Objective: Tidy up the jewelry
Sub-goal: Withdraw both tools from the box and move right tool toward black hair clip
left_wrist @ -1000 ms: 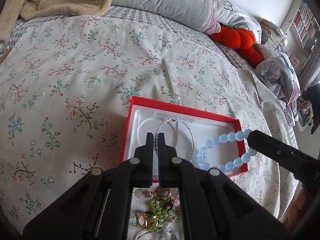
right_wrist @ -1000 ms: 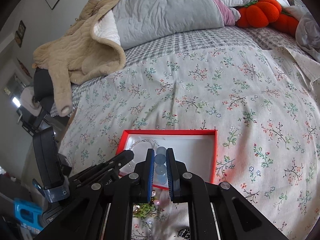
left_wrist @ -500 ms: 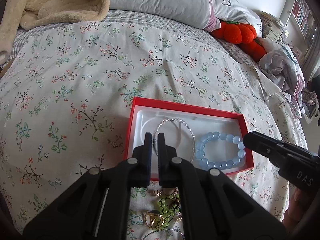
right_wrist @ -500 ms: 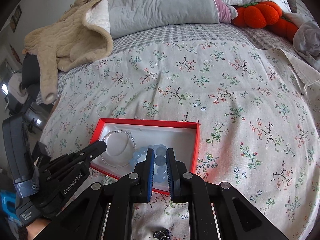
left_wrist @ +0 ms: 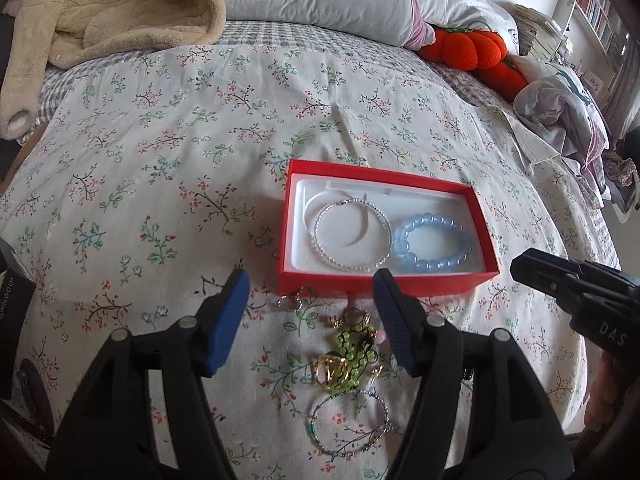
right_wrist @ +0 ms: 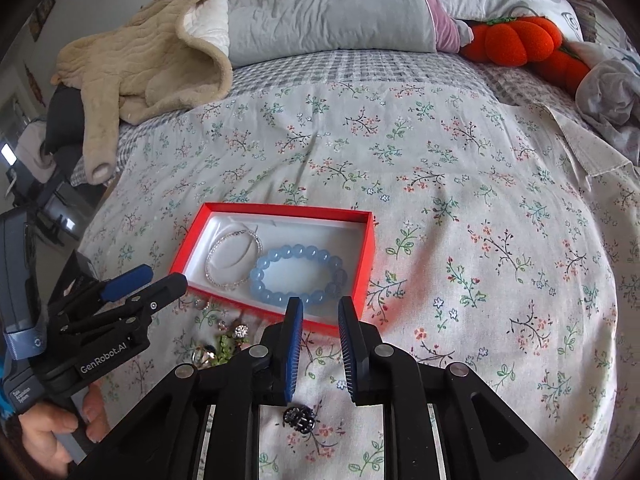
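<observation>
The bed [left_wrist: 168, 128], under a floral cover, carries everything; on it lies the open red box [left_wrist: 390, 280], which already holds a silver bangle [left_wrist: 352, 236] at its left and a blue bead bracelet [left_wrist: 432, 246] beside it, the two touching. Just in front of the box, on the cover, sits the loose pile of jewelry [left_wrist: 348, 354]: green beads, gold pieces, a thin beaded ring [left_wrist: 348, 424] nearest the camera, and a small dark clip [right_wrist: 299, 419] apart under the other tool. The left gripper [left_wrist: 310, 320] has just been opening and its jaws stand released wide, empty, straddling the pile from above. The right gripper [right_wrist: 319, 344] has just been parting too, its jaws slightly apart with nothing between them, near the box's front wall. The step in hand looks like picking the next piece from the pile. To do it well, lower onto a single item at the pile's edge, since the tangled pieces may lift together, and pinch a bead or band squarely rather than a thin wire.
</observation>
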{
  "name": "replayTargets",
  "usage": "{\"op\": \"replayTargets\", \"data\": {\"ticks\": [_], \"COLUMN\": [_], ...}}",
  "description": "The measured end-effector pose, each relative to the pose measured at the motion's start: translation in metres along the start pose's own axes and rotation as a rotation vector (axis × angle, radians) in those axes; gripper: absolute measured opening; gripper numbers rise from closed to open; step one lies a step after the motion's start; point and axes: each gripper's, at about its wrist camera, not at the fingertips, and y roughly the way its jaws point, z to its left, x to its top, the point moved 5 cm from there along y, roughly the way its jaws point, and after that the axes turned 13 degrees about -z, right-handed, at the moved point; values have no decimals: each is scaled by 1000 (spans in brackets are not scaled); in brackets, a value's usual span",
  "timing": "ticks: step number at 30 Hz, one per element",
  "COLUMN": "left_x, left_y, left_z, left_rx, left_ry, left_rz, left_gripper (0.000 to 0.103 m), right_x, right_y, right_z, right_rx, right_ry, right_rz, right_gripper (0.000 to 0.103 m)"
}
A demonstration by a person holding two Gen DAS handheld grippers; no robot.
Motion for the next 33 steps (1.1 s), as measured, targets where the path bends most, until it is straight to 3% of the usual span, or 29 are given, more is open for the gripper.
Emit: {"op": "replayTargets", "data": {"ticks": [2, 3, 5, 17, 26, 33], "left_x": [-9, -14, -24, -68, -96, -114], "left_y": [-4, -6, -10, -23, -31, -25], "left_z": [4, 5, 8, 23, 8, -12], "left_rx": [4, 8, 16, 29, -97, -177], "left_ry": [7, 12, 25, 83, 154, 245], "left_rz": [23, 33, 58, 114, 81, 107], "left_gripper": [74, 76, 77, 84, 84, 85], "right_x": [-8, -13, -22, -70, -114, -127], "right_y": [-4, -5, -9, -10, -7, -2], "right_z": [1, 1, 1, -5, 6, 2], "right_rx": [3, 6, 14, -13, -5, 10], "right_ry": [-11, -14, -13, -80, -282, -294], "right_rz": [8, 14, 19, 80, 111, 140], "right_gripper": [31, 52, 72, 73, 74, 77]}}
